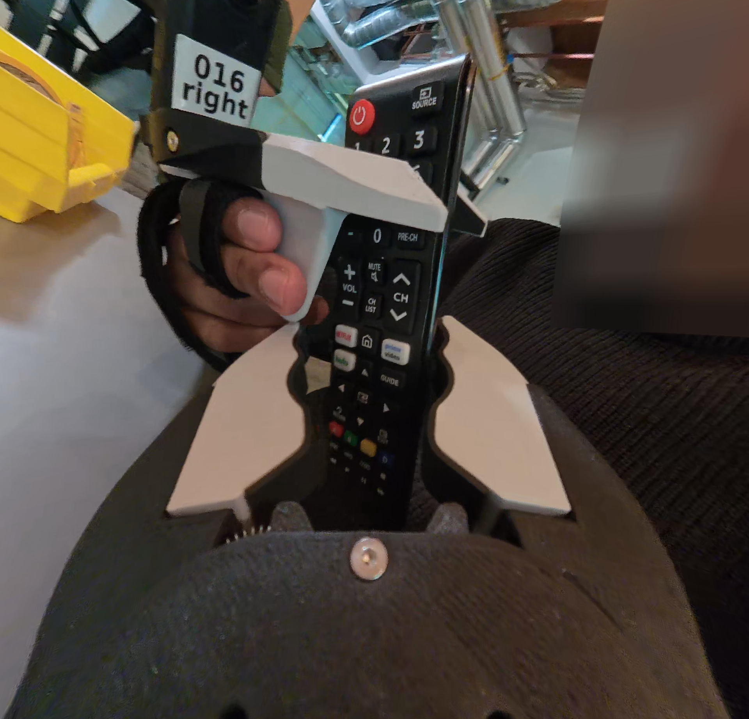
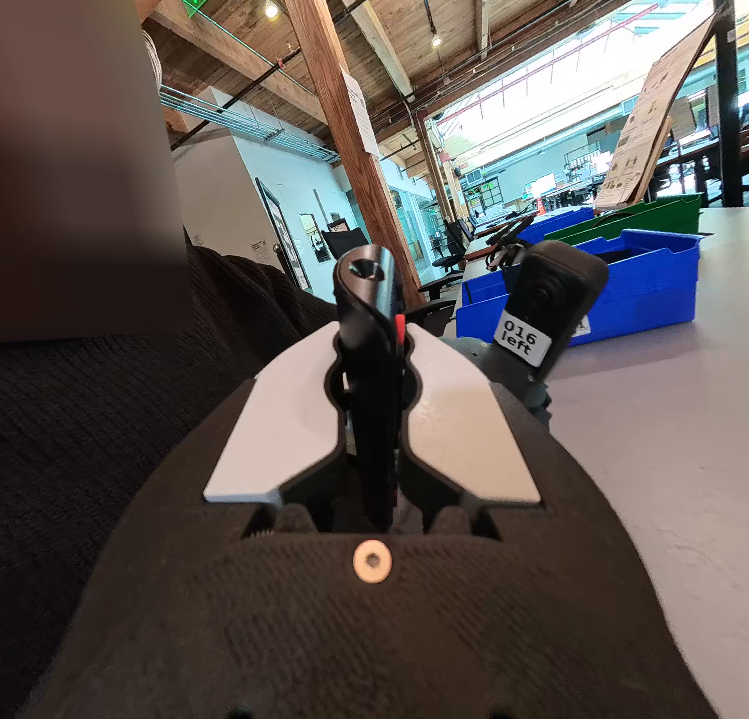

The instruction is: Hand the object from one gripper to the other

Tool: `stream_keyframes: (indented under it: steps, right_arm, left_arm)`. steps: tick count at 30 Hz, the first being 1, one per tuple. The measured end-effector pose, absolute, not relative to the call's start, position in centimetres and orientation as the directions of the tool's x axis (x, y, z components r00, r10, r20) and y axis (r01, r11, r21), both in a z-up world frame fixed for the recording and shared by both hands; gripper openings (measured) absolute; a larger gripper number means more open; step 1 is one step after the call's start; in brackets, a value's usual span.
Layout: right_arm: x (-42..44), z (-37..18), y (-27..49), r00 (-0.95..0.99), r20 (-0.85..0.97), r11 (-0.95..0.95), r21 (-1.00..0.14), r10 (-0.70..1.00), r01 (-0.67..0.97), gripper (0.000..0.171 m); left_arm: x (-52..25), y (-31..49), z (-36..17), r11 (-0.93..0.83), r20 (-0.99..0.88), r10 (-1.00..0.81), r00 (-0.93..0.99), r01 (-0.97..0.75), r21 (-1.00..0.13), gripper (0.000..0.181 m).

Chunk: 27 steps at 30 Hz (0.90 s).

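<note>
A black TV remote (image 1: 377, 294) stands upright between both grippers. My right gripper (image 1: 456, 217) comes in from the left and is shut across its number keys, one white finger in front and one behind. A hand (image 1: 251, 261) holds its handle. My left gripper (image 1: 371, 326) straddles the remote's lower half with its jaws slightly apart. A thin gap shows on the left side. In the right wrist view my right gripper (image 2: 373, 330) clamps the remote (image 2: 364, 294), seen edge-on. The left gripper's camera body (image 2: 551, 294) sits just right of it.
A yellow bin (image 1: 48, 152) stands on the grey table (image 1: 60, 334) at the left. Blue bins (image 2: 648, 286) and a green bin (image 2: 632, 221) line the table (image 2: 648, 476) at the right. A person's dark knitted sleeve (image 2: 121, 395) is close by, and a wooden post (image 2: 336, 112) stands behind. The grippers' ends are close to 6 centimeters from one another.
</note>
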State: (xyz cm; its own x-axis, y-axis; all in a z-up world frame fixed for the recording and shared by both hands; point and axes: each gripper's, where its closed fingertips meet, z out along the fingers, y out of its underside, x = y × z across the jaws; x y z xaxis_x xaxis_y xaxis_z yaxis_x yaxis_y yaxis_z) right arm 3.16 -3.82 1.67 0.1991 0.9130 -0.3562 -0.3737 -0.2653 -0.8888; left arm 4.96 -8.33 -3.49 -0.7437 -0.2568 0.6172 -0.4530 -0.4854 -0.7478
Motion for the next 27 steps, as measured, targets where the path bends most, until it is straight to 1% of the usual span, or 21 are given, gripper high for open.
stream_keyframes:
  steps: [2,5,7,11,14,16,19,22,24,27]
  right_arm:
    - [3.7,1.8,-3.6,0.214,-0.362,-0.264,-0.886,0.907,-0.38,0.025]
    - [5.1,1.6,-2.7,0.255,-0.396,-0.279,-0.875,0.882,-0.396,0.025]
    - [6.2,1.2,-1.8,0.281,-0.435,-0.3,-0.859,0.855,-0.415,0.025]
    - [8.3,0.2,-0.1,0.342,-0.517,-0.342,-0.822,0.785,-0.456,0.025]
    - [10.1,-0.3,1.0,0.362,-0.591,-0.371,-0.77,0.721,-0.519,0.025]
    - [11.5,-0.5,1.7,0.357,-0.65,-0.386,-0.717,0.671,-0.581,0.024]
    - [13.1,-0.7,2.2,0.31,-0.713,-0.387,-0.633,0.629,-0.67,0.025]
    - [14.1,0.0,2.0,0.2,-0.739,-0.402,-0.549,0.643,-0.733,0.025]
    - [14.1,-0.2,1.9,0.185,-0.745,-0.419,-0.542,0.641,-0.729,0.025]
    - [13.8,-0.4,1.6,0.175,-0.747,-0.44,-0.544,0.641,-0.715,0.025]
  left_arm:
    - [5.3,-7.8,-3.7,-0.471,0.598,-0.327,-0.732,-0.422,-0.775,0.073]
    - [6.0,-6.5,-3.9,-0.44,0.537,-0.463,-0.705,-0.343,-0.83,0.082]
    - [6.4,-5.4,-4.1,-0.409,0.487,-0.555,-0.674,-0.289,-0.865,0.083]
    - [7.4,-3.1,-4.8,-0.364,0.432,-0.683,-0.589,-0.237,-0.901,0.082]
    - [8.0,-1.3,-5.0,-0.355,0.403,-0.756,-0.516,-0.195,-0.915,0.08]
    - [8.4,0.0,-5.2,-0.329,0.37,-0.812,-0.452,-0.169,-0.929,0.078]
    - [8.7,1.1,-5.9,-0.204,0.243,-0.899,-0.365,-0.142,-0.969,0.074]
    - [8.7,0.6,-6.2,-0.058,0.099,-0.929,-0.357,-0.123,-0.991,0.07]
    - [8.5,0.0,-6.0,0.022,0.011,-0.93,-0.368,-0.084,-0.996,0.066]
    - [8.0,-1.4,-6.1,0.141,-0.113,-0.901,-0.419,-0.035,-0.989,0.066]
